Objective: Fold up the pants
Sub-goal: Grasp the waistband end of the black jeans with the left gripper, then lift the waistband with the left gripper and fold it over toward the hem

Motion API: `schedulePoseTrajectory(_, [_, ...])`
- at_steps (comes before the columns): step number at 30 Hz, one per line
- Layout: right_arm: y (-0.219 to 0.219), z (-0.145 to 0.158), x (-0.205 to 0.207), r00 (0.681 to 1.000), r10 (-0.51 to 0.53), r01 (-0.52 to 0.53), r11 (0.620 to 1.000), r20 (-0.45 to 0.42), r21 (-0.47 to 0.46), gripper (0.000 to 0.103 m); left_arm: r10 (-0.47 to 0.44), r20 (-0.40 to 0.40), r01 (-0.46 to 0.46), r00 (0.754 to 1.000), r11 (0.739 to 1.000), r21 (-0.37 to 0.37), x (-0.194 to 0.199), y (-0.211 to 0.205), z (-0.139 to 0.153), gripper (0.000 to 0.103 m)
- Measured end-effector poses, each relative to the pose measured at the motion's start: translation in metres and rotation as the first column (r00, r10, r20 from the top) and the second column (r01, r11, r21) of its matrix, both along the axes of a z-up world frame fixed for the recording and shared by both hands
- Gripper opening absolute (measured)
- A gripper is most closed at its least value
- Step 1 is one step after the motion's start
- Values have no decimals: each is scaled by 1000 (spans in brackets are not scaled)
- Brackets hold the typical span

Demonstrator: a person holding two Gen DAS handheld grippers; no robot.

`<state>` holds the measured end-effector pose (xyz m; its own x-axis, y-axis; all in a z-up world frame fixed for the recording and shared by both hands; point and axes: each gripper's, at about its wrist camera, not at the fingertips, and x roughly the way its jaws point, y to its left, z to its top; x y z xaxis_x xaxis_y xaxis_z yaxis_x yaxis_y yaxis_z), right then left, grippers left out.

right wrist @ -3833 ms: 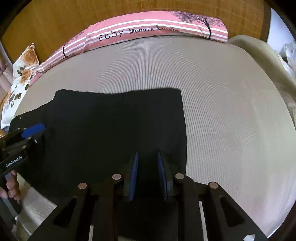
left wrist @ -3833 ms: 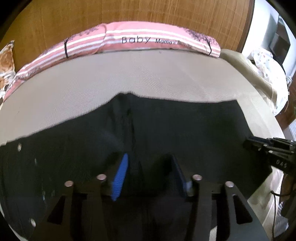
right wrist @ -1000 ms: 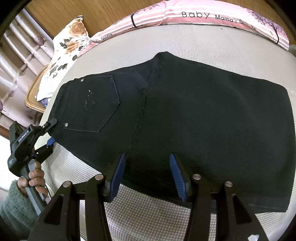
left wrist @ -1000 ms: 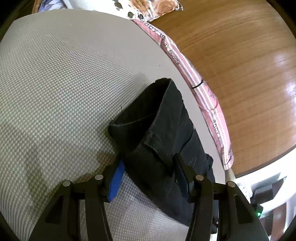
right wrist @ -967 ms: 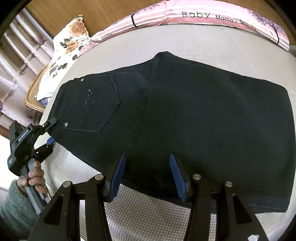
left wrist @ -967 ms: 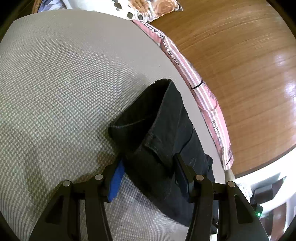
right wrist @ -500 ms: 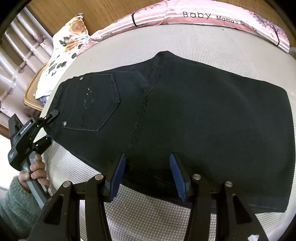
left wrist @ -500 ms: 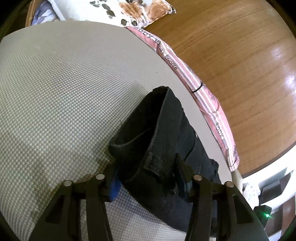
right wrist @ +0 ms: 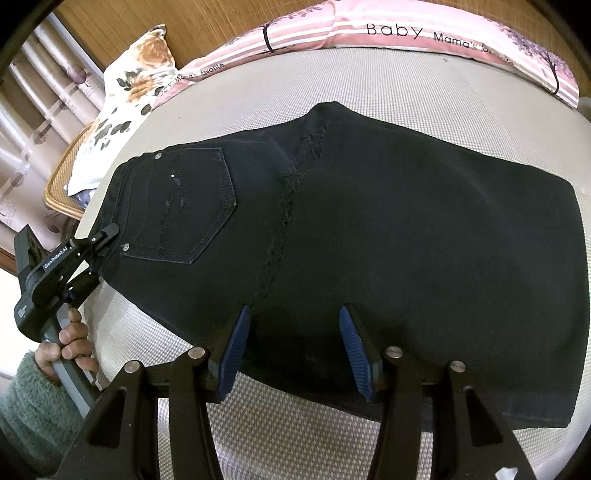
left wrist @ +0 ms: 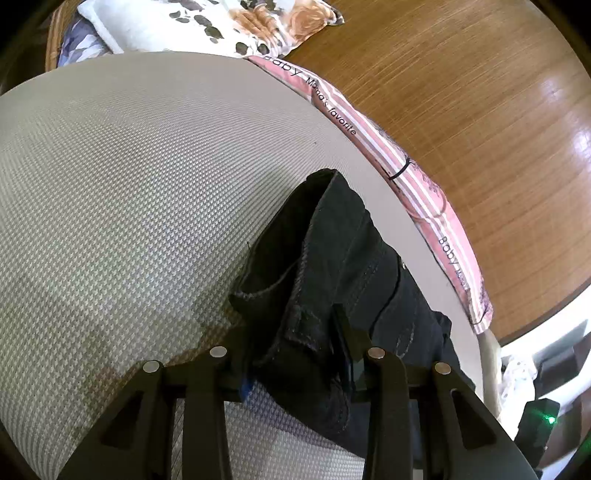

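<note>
- Left gripper (left wrist: 295, 354): I have it clamped on the waistband corner of the pants (right wrist: 369, 221); dark denim bunches between the fingers, and the far side of the waistband gapes open in front of the camera.
- Right gripper (right wrist: 295, 339): fingers spread wide, holding nothing, hovering just over the near edge of the pants around the crotch seam.
- Pants: black, already doubled so one back pocket (right wrist: 181, 206) faces up; lying flat across the bed (right wrist: 406, 81), waist at my left, legs running off to the right, hem end near the right edge of the bed.
- Risk, grip: I judge the left hold to be on a thick, lumpy bite of waistband; if I lift fast, layers could slip out one at a time and the stack would skew.
- Risk, single hold: with the right side free, carrying the waist over by the left alone would likely drag the far layer and crease the fold line.
- Risk, right pinch: closing at the seam may catch only the top layer; I cannot tell how many layers sit under the pads.
- Risk, surface: the textured bed cover looks grippy, so sliding rather than lifting may rumple the underside.
- Surroundings: pink striped bolster (right wrist: 406, 33) along the far edge and floral pillow (right wrist: 136, 81) at the far left corner, both well apart from the pants.
</note>
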<state>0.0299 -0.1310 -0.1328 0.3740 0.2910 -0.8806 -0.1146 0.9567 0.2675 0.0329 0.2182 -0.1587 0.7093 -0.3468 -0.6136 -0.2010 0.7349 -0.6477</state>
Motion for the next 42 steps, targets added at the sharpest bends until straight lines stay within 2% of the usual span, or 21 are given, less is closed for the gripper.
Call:
schedulePoseTrajectory(7, [-1,0,1,1000,0,0,1000,-1,-1,49,2,-15,-2,1000,1000,10,1,-1,-3,36])
schedulePoseTrajectory(11, [-2,1,1,1000,-8,8,1000,0,3,49,-5,-28,7,1000,998,62,4,-6,3,35])
schedulePoseTrajectory(16, [-12,5,1,999,-35,35,999,12,24,49,-10,-43,17,999,988,153,7,-16,15,30])
schedulePoseTrajectory(20, [-22,10,-1,998,-54,53,998,24,40,49,-8,-48,17,999,984,180,8,-21,24,27])
schedulePoseTrajectory(23, [-31,15,-3,997,-73,71,996,37,57,49,-13,-39,21,999,978,205,8,-28,37,25])
schedulePoseTrajectory(26, [-42,19,-5,994,-99,95,993,49,70,49,-44,-6,44,999,964,262,8,-44,58,25])
schedulePoseTrajectory(32, [-74,32,-8,982,-172,164,980,73,110,49,-121,63,95,991,943,318,10,-78,100,25])
schedulePoseTrajectory(36, [-96,42,-13,970,-224,210,969,98,130,49,-212,112,164,971,928,335,13,-112,126,24])
schedulePoseTrajectory(42, [-129,56,-21,946,-297,277,949,128,151,49,-390,147,322,909,881,348,22,-187,151,23])
